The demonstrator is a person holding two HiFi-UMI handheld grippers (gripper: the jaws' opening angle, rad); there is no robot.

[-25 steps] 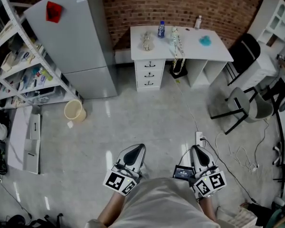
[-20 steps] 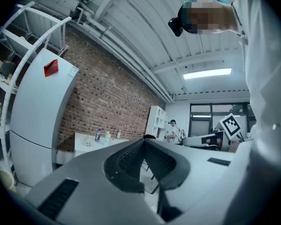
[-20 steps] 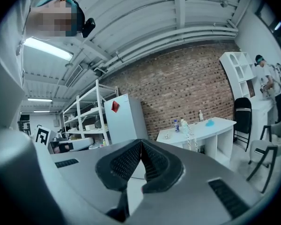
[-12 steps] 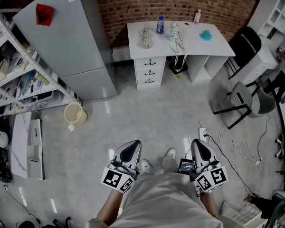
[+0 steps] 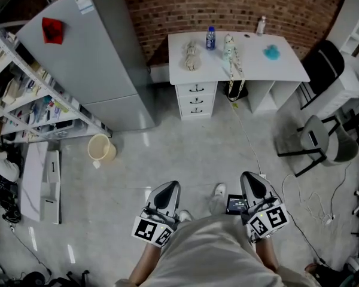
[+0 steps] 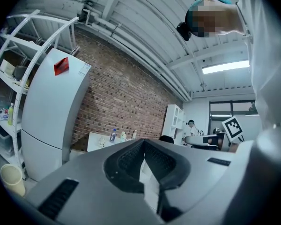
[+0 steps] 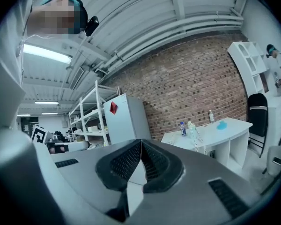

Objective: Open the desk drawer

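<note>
Brick wall [image 5: 239, 5], grey fridge [image 5: 90, 64] w/ shelving [image 5: 24, 94] left, pale floor [image 5: 185, 154], blk chair [image 5: 321, 66].

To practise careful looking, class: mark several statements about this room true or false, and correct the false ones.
All three desk drawers are closed. True.
The left gripper grips a drawer handle. False: it is shut on nothing, far from the desk.
A bottle stands on the desk. True.
The pail sits on the desk. False: it stands on the floor near the fridge.
The jaws of the right gripper are wide apart. False: they are together.
</note>
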